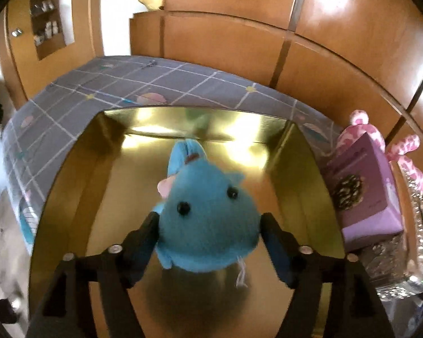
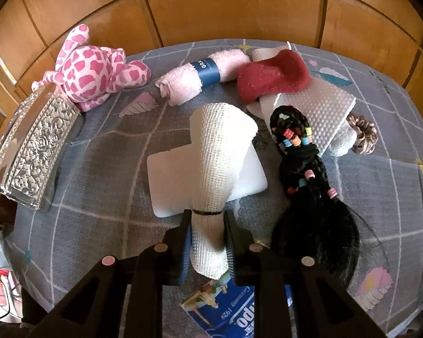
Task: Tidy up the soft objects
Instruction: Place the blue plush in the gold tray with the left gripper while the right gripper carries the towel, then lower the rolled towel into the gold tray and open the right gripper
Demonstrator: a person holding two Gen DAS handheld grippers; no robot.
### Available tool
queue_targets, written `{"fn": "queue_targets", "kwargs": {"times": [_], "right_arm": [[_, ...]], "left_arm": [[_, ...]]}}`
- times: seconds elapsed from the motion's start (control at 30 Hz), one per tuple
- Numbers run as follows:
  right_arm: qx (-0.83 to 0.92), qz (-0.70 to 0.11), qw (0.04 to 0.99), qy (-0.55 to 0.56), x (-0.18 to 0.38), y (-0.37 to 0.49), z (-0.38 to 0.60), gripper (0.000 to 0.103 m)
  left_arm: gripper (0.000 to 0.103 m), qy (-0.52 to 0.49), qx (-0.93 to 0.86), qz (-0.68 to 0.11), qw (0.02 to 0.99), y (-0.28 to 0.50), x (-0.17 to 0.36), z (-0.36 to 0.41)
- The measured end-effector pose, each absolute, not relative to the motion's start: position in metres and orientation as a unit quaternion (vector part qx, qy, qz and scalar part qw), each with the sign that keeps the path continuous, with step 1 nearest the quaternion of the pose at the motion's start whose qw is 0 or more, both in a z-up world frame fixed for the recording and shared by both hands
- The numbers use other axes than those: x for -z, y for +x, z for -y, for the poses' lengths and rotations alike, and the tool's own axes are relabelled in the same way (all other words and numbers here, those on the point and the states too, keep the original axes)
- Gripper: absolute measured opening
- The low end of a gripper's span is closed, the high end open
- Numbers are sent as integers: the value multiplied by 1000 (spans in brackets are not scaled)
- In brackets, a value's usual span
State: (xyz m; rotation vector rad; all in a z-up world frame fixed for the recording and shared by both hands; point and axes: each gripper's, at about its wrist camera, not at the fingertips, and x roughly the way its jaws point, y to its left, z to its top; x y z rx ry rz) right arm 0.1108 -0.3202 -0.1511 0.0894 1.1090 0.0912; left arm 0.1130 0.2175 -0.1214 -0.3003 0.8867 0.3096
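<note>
Over the shiny gold cardboard box (image 1: 79, 186), your left tongs (image 1: 208, 225) stand parted around the blue plush toy (image 1: 208, 211); let it fall clear inside, while right tongs (image 2: 207, 219) clamp the white mesh roll (image 2: 214, 169).

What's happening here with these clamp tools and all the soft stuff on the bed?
Someone is sorting soft things with two hand-held grippers. The left gripper has a fuzzy blue plush toy between its fingers, over a shiny gold box; whether the pads press on it is unclear. The right gripper is clamped on a rolled white mesh cloth above the grey checked bedspread, where a pink spotted plush and a rolled pink towel lie.
</note>
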Motion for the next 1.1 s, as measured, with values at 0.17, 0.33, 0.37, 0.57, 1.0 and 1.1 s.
{"fn": "queue_targets", "kwargs": {"times": [0.17,0.33,0.37,0.57,1.0,1.1], "right_arm": [[-26,-530,847,25,148,113,314,20],[-11,-518,855,29,137,114,308,20],[-10,-514,857,28,134,114,305,20],[-36,-472,881,22,94,120,271,20],[-279,-381,881,-37,-18,132,66,20],[-323,-389,861,-57,-14,133,13,20]], "left_arm": [[85,-135,-171,-411,885,96,111,-211],[92,-135,-178,-383,896,78,88,-209],[92,-134,-177,-376,900,72,83,-207],[94,-131,-168,-355,910,50,65,-199],[94,-134,-170,-345,913,27,57,-201],[94,-138,-176,-341,913,23,58,-209]]}}
